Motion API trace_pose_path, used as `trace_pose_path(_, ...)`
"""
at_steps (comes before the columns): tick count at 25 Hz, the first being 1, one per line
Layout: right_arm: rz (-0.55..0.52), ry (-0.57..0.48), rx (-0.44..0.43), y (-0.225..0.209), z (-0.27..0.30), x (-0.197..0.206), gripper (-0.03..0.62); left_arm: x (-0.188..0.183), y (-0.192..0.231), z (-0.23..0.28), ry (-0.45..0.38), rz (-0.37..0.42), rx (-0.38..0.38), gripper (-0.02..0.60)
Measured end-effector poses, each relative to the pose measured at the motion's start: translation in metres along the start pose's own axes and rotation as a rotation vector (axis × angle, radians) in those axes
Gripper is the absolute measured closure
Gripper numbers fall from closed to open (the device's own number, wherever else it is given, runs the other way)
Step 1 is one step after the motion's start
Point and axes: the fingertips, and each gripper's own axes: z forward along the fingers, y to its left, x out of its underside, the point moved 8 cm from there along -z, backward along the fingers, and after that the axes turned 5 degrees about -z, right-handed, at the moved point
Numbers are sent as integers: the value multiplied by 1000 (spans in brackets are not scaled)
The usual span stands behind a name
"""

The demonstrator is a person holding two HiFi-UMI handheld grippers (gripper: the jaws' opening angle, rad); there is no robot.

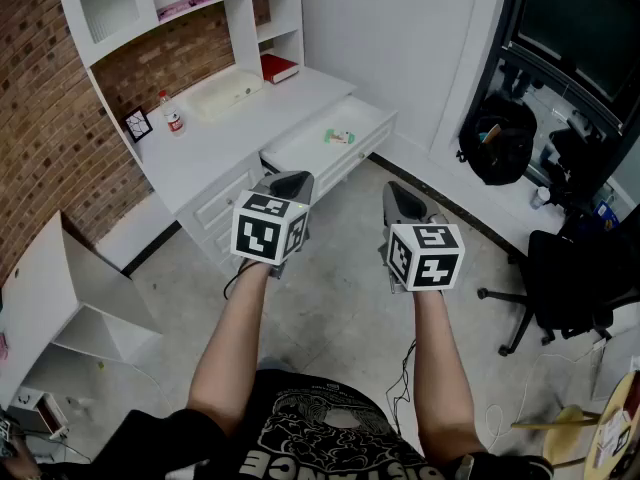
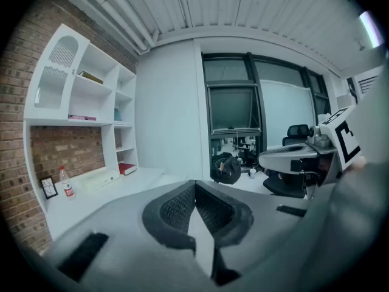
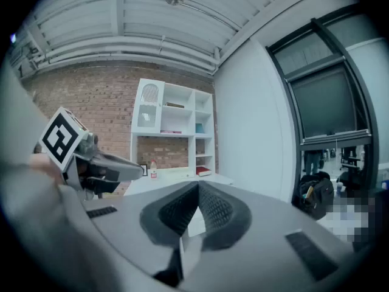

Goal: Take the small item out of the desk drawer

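The white desk (image 1: 225, 133) stands ahead with its drawer (image 1: 300, 150) pulled open. A small green and orange item (image 1: 341, 137) lies inside it, toward the right end. My left gripper (image 1: 291, 181) hovers just in front of the drawer's near edge, jaws shut and empty. My right gripper (image 1: 401, 197) hangs over the floor to the right of the drawer, also shut with nothing in it. In the left gripper view the left gripper (image 2: 194, 190) shows its pads meeting. The right gripper (image 3: 197, 190) looks the same in its own view. Neither gripper view shows the item.
On the desktop are a small bottle (image 1: 172, 114), a picture frame (image 1: 138, 124), a white box (image 1: 225, 93) and a red book (image 1: 279, 67). A black backpack (image 1: 497, 140) leans at the right wall. An office chair (image 1: 570, 278) stands right; white panels (image 1: 70, 288) lie left.
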Motion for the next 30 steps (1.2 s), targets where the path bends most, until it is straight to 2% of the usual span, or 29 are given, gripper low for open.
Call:
trace_pose_path(9,14,-4,10,-7,-3,5,589,2,-5,5,-1,16,4,580)
trace_pose_path(11,19,4,5,-8,-1,6,556,3,-3,8,0,18,1,580)
trace_pose_path(16,18,21,4,-12,8,11,531,5,4,18,6,15,6,580)
trace_pose_path(22,35,32,13,-23,35,15,499,5,25,45,8,8,20,580)
trace_pose_path(30,38,63,9,-37,102,13,442,-3,72,102,19,-4,42,580)
